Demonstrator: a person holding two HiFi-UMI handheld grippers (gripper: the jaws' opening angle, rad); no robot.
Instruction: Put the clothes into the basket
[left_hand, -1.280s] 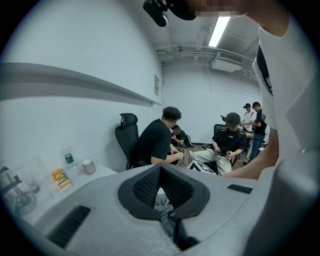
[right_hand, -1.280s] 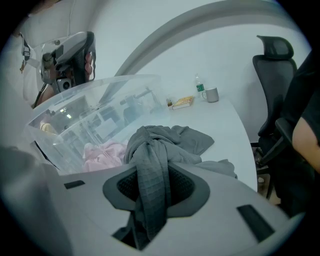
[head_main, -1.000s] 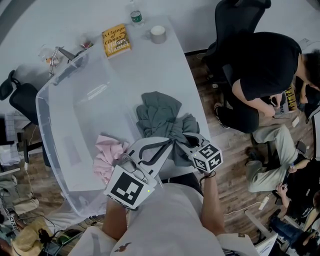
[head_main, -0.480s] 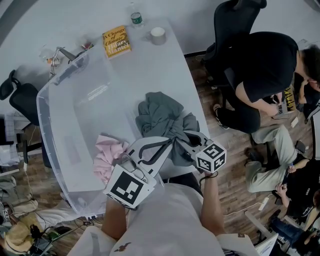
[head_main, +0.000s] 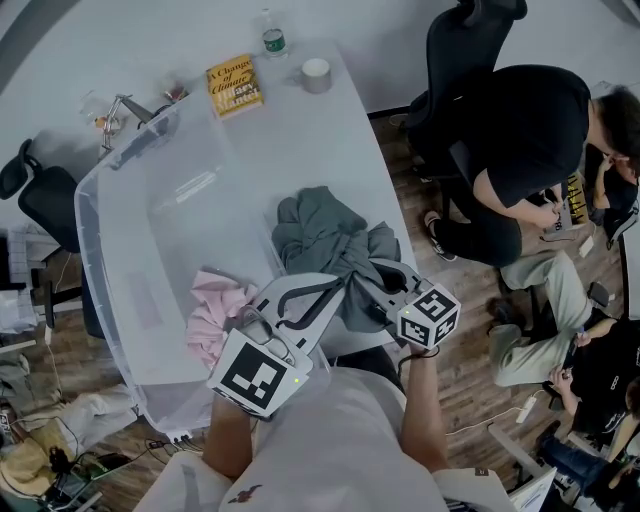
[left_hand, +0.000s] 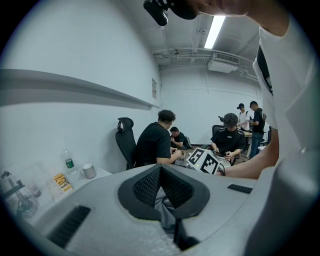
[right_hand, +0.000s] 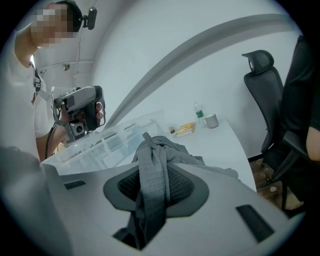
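Note:
A crumpled grey garment (head_main: 322, 235) lies on the white table (head_main: 300, 130), its near end gathered up between both grippers. My left gripper (head_main: 335, 287) is shut on a fold of it; in the left gripper view grey cloth (left_hand: 164, 212) is pinched between the dark pads. My right gripper (head_main: 370, 277), just to the right, is shut on another bunch, and a thick rope of grey cloth (right_hand: 152, 175) runs through its jaws in the right gripper view. The clear plastic basket (head_main: 105, 240) stands to the left with a pink garment (head_main: 218, 310) inside.
A yellow book (head_main: 232, 83), a mug (head_main: 316, 72) and a water bottle (head_main: 269, 33) sit at the table's far end. A seated person in black (head_main: 535, 130) and a black chair (head_main: 470, 40) are to the right. Clutter and cables lie on the floor at lower left.
My right gripper has risen a little with the grey cloth, its marker cube shifting to the right in the head view. The garment's near end is drawn up slightly. The left gripper has stayed put.

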